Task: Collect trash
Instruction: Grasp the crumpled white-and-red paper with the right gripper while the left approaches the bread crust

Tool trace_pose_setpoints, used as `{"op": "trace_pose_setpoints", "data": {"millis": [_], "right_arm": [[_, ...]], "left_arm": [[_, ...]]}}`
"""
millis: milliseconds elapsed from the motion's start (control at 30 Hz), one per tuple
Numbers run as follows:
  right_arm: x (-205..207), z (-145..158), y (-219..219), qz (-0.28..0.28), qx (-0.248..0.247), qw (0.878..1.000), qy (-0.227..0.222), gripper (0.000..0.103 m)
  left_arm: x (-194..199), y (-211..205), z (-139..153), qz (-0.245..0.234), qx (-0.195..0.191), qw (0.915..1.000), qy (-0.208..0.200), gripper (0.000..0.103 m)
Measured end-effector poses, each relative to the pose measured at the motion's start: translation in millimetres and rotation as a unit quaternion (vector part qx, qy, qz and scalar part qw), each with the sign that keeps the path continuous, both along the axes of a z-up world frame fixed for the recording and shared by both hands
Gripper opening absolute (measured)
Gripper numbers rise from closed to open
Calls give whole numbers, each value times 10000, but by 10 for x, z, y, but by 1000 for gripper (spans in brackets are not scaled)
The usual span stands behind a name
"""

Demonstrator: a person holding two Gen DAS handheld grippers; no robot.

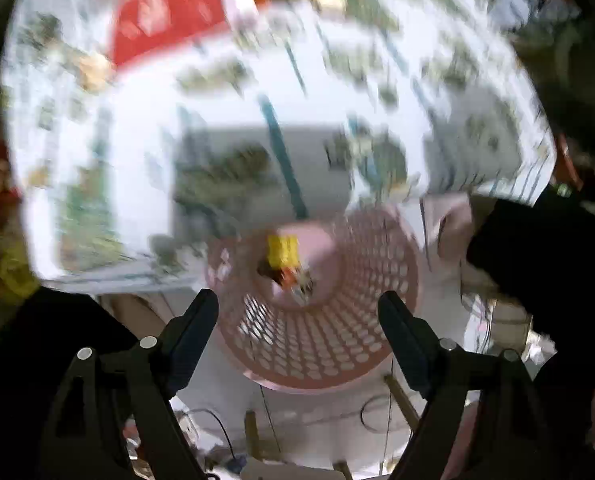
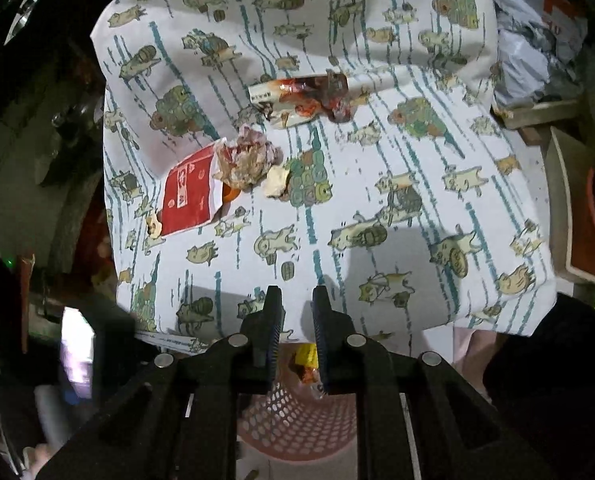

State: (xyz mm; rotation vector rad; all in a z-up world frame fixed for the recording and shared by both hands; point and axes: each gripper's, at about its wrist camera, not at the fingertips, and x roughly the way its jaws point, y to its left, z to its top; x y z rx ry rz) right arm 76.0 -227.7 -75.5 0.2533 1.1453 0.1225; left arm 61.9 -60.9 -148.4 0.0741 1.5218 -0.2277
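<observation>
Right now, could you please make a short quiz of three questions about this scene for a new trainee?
1. True or false: the pink basket already holds a yellow wrapper.
2. Which item lies on the cat-print cloth? A) red paper box B) glass bottle C) metal spoon
3. Fill in: the left gripper stands wide ____ above the basket.

Key: 1 true; 2 A; 3 open.
</observation>
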Motion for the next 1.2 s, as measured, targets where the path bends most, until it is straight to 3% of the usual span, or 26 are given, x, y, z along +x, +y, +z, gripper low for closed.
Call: {"op": "trace_pose_setpoints", "data": {"millis": [300, 467, 567, 600, 733, 800, 900, 967, 1033, 1200], "right_arm": [[-17, 106, 74, 91, -263, 9993, -249, 17], [-17, 60, 113, 116, -375, 9990, -213, 17], [-12, 38, 138, 139, -410, 9989, -200, 18], [-8, 35, 142, 142, -418, 9988, -202, 21], [-18, 45, 133, 70, -471, 9985, -274, 49], [-30, 79, 112, -18, -537, 9979, -358, 54], [67, 150, 59, -99, -249, 9992, -310, 58], [173, 192, 44, -158, -111, 9994, -274, 66], [342, 207, 82, -77, -54, 9998, -192, 81], [865, 123, 171, -263, 16, 9996, 50, 81]], "left_arm": [[235, 356, 626, 231, 263, 9933, -1102, 81], [275, 425, 630, 444, -8, 9926, -1134, 81], [281, 389, 585, 427, 78, 9926, -1131, 82], [284, 387, 573, 435, 130, 9924, -1140, 83], [329, 501, 475, 760, 95, 9925, -957, 92], [361, 577, 432, 940, 84, 9917, -872, 93], [401, 633, 411, 1044, 93, 9907, -864, 93], [428, 641, 408, 1053, 136, 9902, -908, 93], [453, 645, 395, 1059, 199, 9898, -931, 93], [501, 650, 375, 1090, 140, 9900, -887, 93]]}}
